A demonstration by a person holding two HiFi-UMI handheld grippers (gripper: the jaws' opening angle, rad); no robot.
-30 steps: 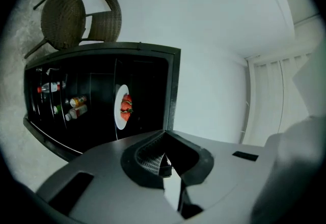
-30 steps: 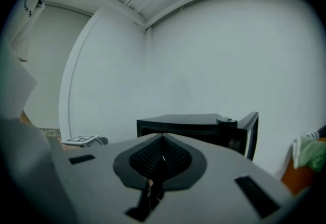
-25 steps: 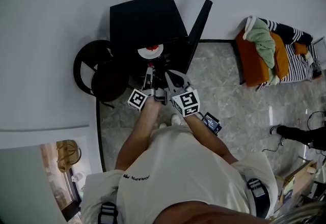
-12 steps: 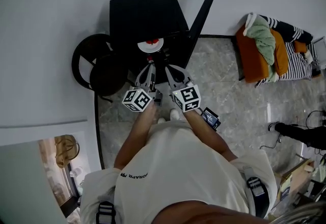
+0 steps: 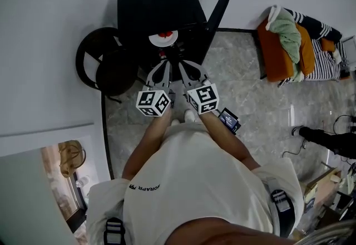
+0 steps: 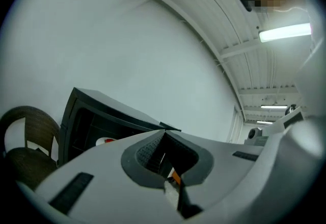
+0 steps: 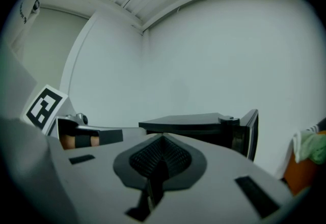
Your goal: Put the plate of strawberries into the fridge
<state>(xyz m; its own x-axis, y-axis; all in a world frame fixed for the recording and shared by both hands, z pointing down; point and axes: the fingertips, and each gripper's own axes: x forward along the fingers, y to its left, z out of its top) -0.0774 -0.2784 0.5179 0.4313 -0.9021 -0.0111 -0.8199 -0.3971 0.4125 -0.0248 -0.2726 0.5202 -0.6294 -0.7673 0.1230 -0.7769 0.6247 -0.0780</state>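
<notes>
A white plate of red strawberries [image 5: 163, 38] rests inside the black fridge [image 5: 158, 7], whose door [image 5: 218, 13] stands open to the right. Both grippers hover side by side just in front of the opening, apart from the plate. My left gripper [image 5: 162, 64] is shut and holds nothing. My right gripper [image 5: 182, 65] is also shut and holds nothing. In the left gripper view the plate [image 6: 105, 141] shows white and red in the dark fridge [image 6: 102, 111], beyond the left gripper [image 6: 164, 134]. The right gripper view shows the right gripper [image 7: 162, 139], the fridge top [image 7: 188, 125] and the door edge [image 7: 250, 131].
A dark round chair [image 5: 108, 71] stands left of the fridge against the white wall. An orange seat piled with clothes [image 5: 289, 52] is at the right. Someone's dark shoe [image 5: 322, 141] lies on the marble floor [image 5: 261, 104] far right. A small black device [image 5: 229, 120] sits by my right forearm.
Both grippers have drawn back a little from the fridge opening and tilted up, now level with each other. The plate stays on the shelf inside.
</notes>
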